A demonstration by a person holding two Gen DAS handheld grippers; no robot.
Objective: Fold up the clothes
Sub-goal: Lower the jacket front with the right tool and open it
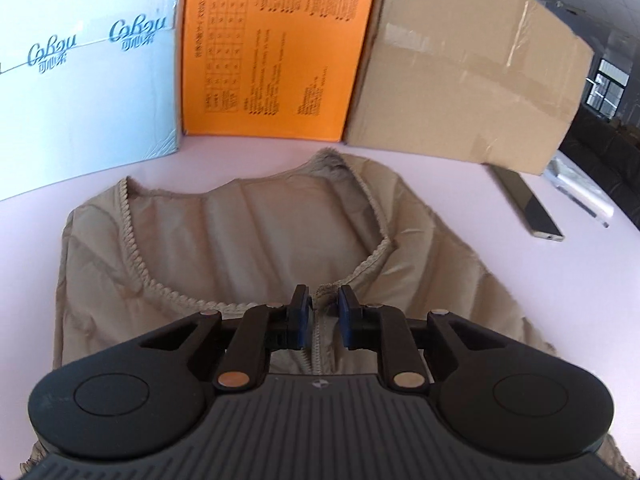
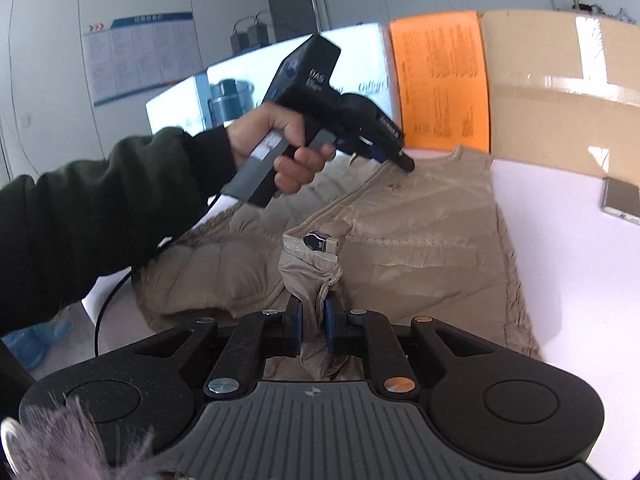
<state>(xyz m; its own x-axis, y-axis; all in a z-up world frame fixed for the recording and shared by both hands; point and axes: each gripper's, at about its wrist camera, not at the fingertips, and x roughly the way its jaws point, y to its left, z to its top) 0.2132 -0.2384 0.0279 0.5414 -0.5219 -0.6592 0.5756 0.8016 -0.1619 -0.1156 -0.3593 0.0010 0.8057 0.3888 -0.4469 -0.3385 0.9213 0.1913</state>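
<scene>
Left gripper [image 1: 325,308]: clenched on the zipper edge at the neckline of the beige padded vest [image 1: 248,232].
Vest: spread flat on the white table [image 1: 460,184], before three boxes.
Right gripper [image 2: 313,312]: grasping a lifted bunch of vest hem.

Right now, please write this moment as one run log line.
garment: beige quilted vest flat on white table | left gripper: narrow, at zipper, grip unclear | right gripper: shut on hem corner | fold: not done

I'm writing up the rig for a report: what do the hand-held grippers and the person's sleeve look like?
Each hand-held gripper is black with blue finger pads, a ribbed grey base and metal pivot pins. The left one has a grey handle, white lettering and a black cable. The sleeve is dark green.
</scene>
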